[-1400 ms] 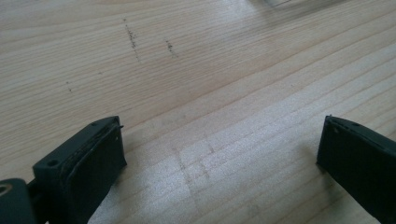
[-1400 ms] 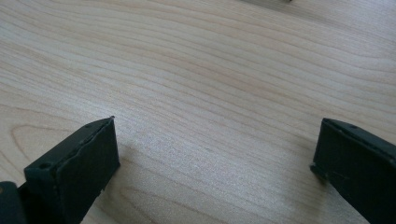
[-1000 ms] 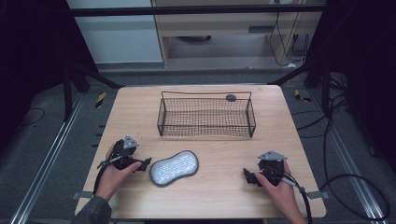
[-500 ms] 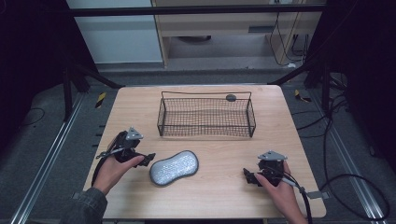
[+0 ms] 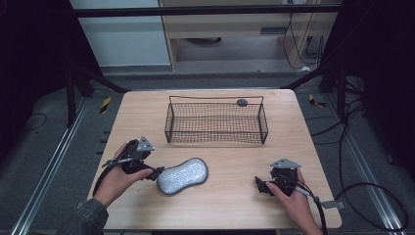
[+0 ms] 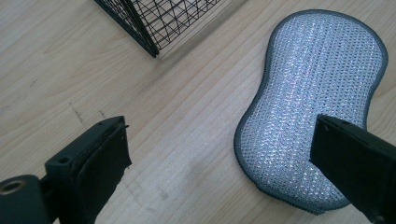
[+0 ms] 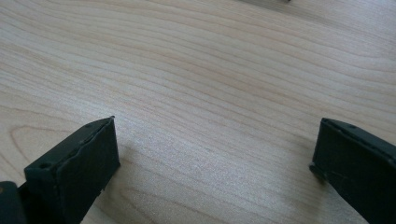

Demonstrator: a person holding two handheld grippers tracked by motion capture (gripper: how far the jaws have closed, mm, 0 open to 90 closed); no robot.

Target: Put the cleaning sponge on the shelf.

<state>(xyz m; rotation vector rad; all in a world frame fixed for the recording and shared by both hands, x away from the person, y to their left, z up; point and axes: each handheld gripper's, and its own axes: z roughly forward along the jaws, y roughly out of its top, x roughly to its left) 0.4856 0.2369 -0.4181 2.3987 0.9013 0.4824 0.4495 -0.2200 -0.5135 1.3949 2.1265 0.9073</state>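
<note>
A silvery, peanut-shaped scrubbing sponge (image 5: 182, 175) (image 6: 313, 102) with a grey edge lies flat on the wooden table (image 5: 230, 205). My left gripper (image 5: 156, 172) (image 6: 219, 154) is open right at the sponge's left end; in the left gripper view one jaw hangs over the sponge's near end and the other over bare wood. A black wire basket (image 5: 217, 122) (image 6: 154, 23) stands behind the sponge, with nothing in it. My right gripper (image 5: 259, 185) (image 7: 215, 158) rests open at the table's front right, with only wood between its jaws.
A small dark round object (image 5: 242, 102) sits by the basket's far rim. The table's front edge runs just below both hands. Dark floor, metal rails and cables (image 5: 362, 191) surround the table.
My left gripper has moved right and forward, up to the sponge's left end. The right gripper, sponge and basket have stayed put.
</note>
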